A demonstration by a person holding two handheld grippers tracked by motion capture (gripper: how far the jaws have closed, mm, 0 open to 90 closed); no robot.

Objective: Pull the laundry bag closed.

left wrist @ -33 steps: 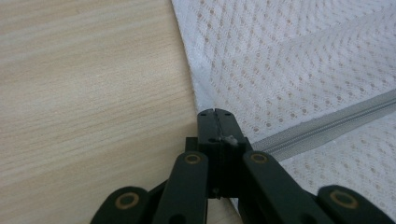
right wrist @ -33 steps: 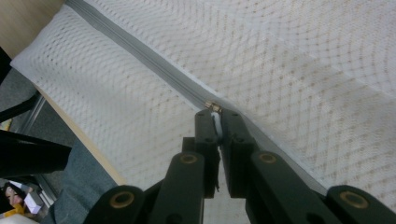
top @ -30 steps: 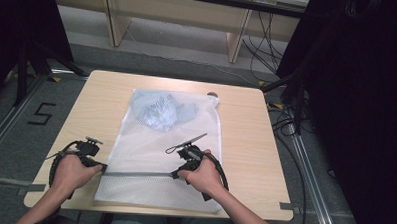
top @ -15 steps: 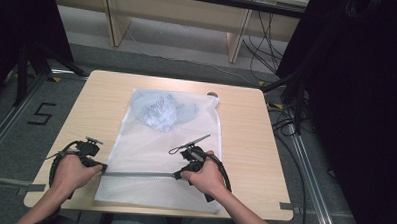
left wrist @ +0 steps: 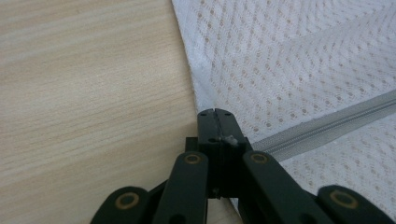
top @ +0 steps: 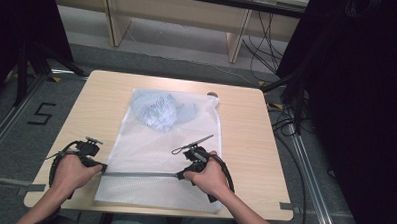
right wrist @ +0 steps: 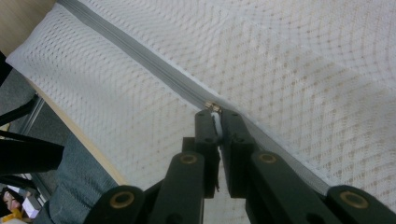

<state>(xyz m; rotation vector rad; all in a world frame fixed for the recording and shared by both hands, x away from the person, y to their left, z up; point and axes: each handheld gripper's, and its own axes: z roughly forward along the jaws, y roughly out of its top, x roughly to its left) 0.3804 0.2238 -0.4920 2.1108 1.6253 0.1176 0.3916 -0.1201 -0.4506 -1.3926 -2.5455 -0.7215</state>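
One marking is legible: the numeral "5" (top: 42,113), applied in black on the grey floor (top: 15,150), left of the tabletop (top: 245,143). A dark print on the blue item inside the mesh bag (top: 135,155) cannot be read.

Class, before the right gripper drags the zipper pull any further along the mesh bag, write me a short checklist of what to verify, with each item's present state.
1. Right gripper shut on the zipper pull: ok, a white tab sits between its jaws.
2. Left gripper pinning the mesh bag at the zipper's end: ok, jaws shut at the bag's edge.
3. Zipper lying straight between the grippers: ok.
4. Bluish bundle clear of the zipper: ok, it lies at the far end.
5. Bag flat on the table: ok.
6. Teeth meshing behind the slider: cannot tell.
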